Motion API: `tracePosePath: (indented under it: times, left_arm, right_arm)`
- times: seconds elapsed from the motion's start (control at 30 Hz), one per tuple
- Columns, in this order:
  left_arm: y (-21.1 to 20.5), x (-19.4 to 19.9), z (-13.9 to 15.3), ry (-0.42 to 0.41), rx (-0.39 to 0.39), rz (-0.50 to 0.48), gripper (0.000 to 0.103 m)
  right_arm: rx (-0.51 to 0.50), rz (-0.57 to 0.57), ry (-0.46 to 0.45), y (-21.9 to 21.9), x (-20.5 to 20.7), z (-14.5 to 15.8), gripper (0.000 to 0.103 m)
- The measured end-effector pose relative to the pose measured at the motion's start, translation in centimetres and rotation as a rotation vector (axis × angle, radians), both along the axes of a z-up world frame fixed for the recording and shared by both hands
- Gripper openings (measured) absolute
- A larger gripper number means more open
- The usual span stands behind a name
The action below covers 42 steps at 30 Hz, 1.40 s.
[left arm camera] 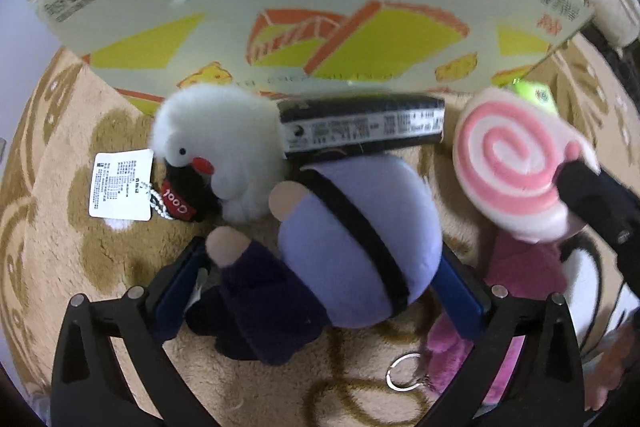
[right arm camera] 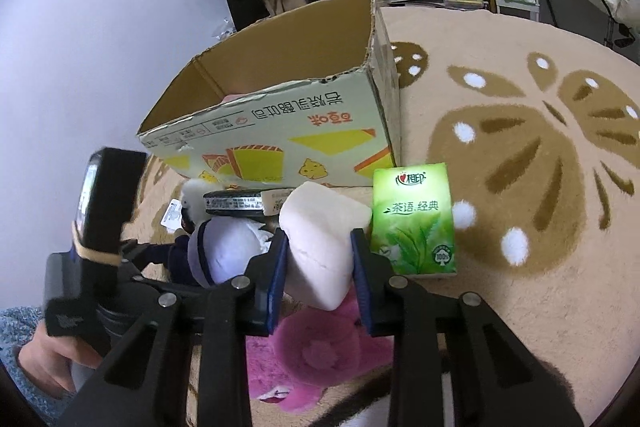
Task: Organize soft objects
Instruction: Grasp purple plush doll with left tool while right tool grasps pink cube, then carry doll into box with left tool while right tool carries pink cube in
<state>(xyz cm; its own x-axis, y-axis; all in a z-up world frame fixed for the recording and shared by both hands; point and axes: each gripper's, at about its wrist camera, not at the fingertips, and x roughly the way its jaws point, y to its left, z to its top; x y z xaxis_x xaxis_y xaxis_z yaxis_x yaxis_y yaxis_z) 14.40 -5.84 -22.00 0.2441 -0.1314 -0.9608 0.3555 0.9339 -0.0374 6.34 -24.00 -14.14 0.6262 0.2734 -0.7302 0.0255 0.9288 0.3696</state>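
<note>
Inside the cardboard box [right arm camera: 280,67], perhaps something pink shows.

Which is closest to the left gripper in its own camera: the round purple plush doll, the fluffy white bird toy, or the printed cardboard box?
From the left gripper:
1. Round purple plush doll, between the open fingers.
2. Fluffy white bird toy, beyond it, upper left.
3. Printed cardboard box, farthest, across the top.

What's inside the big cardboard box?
The cardboard box is open on top. Mostly bare brown walls show, with a bit of something pink peeking over the front edge. That front wall hides the bottom.
</note>
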Motion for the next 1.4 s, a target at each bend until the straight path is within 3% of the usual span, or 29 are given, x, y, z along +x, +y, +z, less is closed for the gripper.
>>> tracePosePath:
  times: [0.07, 0.27, 0.43, 1.0, 1.4]
  left_arm:
    - [-0.4, -0.2, -0.2, -0.016, 0.026, -0.015, 0.102]
    - [-1.3, -1.5, 0.4, -0.044, 0.006, -0.031, 0.084]
    - [-1.6, -3.0, 1.4, -0.092, 0.06, -0.031, 0.078]
    - [2.1, -4.6, 9.2, -0.296, 0.091, 0.102, 0.079]
    - [4.9, -4.8, 12.5, -0.406, 0.081, 0.189, 0.079]
  right_arm:
    - [-0.009, 0.008, 0.0, 0.1, 0.1, 0.0, 0.032]
    - [-0.005, 0.005, -0.002, 0.2, 0.2, 0.0, 0.032]
    - [-0.005, 0.003, -0.008, 0.0, 0.2, -0.1, 0.032]
    - [-0.032, -0.01, -0.091, 0.0, -1.4, 2.1, 0.032]
    - [-0.075, -0.04, -0.174, 0.3, -2.7, 4.4, 0.03]
